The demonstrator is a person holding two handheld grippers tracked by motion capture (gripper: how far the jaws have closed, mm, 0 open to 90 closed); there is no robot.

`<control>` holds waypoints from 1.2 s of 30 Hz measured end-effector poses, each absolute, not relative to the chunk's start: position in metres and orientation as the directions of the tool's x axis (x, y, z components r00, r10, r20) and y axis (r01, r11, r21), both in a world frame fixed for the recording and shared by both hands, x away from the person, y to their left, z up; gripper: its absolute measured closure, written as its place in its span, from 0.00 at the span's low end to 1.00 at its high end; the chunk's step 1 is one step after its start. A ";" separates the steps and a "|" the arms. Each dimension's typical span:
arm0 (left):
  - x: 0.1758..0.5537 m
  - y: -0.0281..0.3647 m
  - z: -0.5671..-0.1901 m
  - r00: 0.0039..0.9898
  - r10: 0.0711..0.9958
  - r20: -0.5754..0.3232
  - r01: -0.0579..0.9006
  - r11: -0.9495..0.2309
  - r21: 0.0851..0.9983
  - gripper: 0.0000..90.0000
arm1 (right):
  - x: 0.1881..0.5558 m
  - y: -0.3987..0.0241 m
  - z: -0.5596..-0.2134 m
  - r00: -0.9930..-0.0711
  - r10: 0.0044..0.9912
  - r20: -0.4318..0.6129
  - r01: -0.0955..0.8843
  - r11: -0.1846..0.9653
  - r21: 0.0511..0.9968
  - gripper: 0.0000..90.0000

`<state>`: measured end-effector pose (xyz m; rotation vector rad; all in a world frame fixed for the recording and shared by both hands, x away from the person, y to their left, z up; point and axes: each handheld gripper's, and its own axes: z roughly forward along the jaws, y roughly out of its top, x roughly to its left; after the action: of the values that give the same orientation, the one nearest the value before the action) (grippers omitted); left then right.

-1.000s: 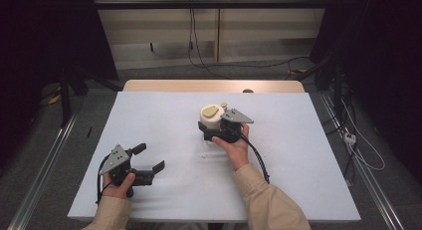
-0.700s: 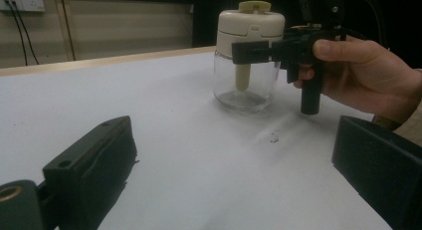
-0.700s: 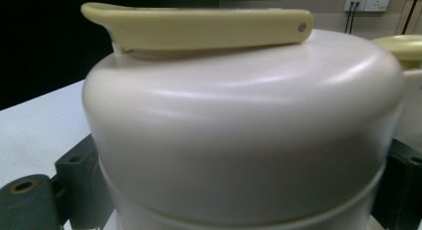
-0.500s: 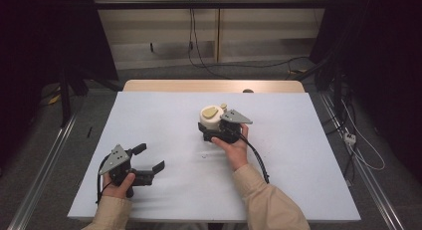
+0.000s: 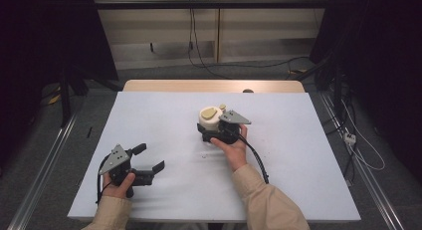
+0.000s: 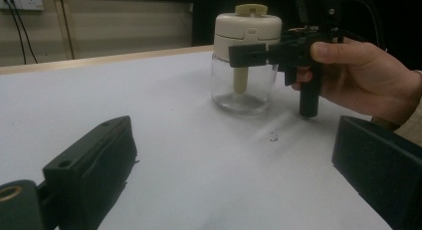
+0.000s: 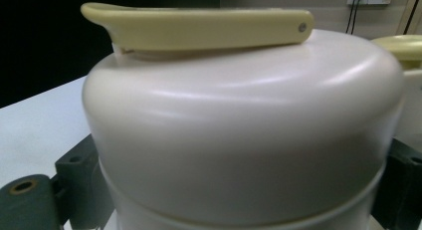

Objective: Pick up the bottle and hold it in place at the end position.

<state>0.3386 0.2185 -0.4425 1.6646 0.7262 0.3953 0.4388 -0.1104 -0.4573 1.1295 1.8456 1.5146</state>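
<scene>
A glass jar (image 5: pixel 209 121) with a cream lid (image 6: pixel 247 41) and a pale yellow flap (image 7: pixel 199 28) stands upright on the white table (image 5: pixel 308 140), right of centre. My right gripper (image 5: pixel 215 132) is closed on the lid from the near side. Its fingers (image 7: pixel 74 185) press against both flanks of the lid, and a hand (image 6: pixel 368 78) holds its grip. A yellow part (image 6: pixel 240 80) hangs inside the clear glass body. My left gripper (image 5: pixel 149 158) rests at the near left of the table, open, with nothing between its fingers (image 6: pixel 94 165).
The table's wooden far edge (image 5: pixel 214 85) borders a floor with cables. A black cable (image 5: pixel 256 158) trails from the right gripper along the sleeve. A small dark mark (image 6: pixel 273 137) lies on the table just in front of the jar.
</scene>
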 end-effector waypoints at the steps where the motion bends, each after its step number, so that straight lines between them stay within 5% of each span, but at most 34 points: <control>1: 0.339 0.218 -0.443 0.746 0.653 -0.131 0.245 -0.087 0.966 0.03 | 0.439 -0.110 -0.457 -0.537 0.835 0.123 0.283 0.040 0.958 0.08; 36: 0.339 0.218 -0.442 0.751 0.648 -0.128 0.244 -0.093 0.965 0.03 | 0.435 -0.110 -0.458 -0.545 0.833 0.095 0.286 0.079 0.955 0.07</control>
<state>0.3390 0.2179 -0.4423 1.6697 0.7193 0.3913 0.4352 -0.1097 -0.4579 1.1034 1.8776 1.4808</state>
